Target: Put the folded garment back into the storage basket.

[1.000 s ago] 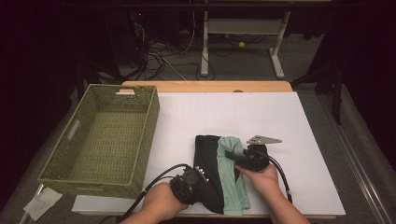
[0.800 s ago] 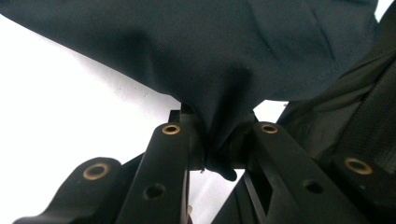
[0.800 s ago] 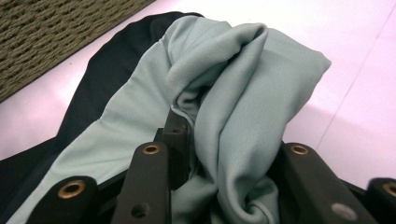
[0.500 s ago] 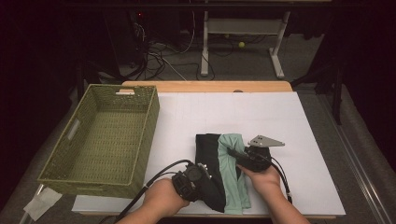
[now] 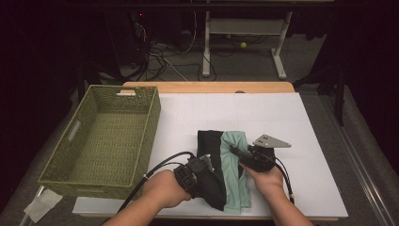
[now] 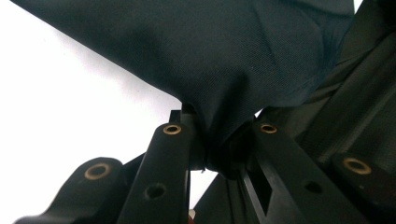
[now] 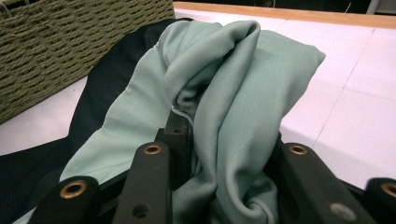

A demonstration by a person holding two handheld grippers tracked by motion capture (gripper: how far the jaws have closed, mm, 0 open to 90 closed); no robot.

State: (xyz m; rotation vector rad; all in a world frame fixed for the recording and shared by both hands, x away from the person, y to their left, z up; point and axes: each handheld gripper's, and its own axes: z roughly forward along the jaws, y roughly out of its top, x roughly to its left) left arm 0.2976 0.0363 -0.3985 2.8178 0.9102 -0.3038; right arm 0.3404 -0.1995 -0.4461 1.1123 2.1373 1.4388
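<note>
Lab-like recording space: dark room, white-covered table [image 5: 282,117], floor cables [image 5: 160,61], metal desk frame [image 5: 244,35].

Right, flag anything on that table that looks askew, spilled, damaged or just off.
Nothing looks spilled or damaged. The dark cloth and the mint cloth lie bunched and overlapping, because the left gripper pinches the dark one and the right gripper the mint one. The wicker basket stands upright at the mat's left edge.

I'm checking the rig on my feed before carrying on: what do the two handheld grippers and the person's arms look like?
Both are black. The left gripper trails a black cable that loops back past the wrist. The right gripper carries a grey three-cornered plate on top and its own black cable. Up close, the jaws are black bars with brass-coloured rivets. The forearms are bare, no sleeves visible.
</note>
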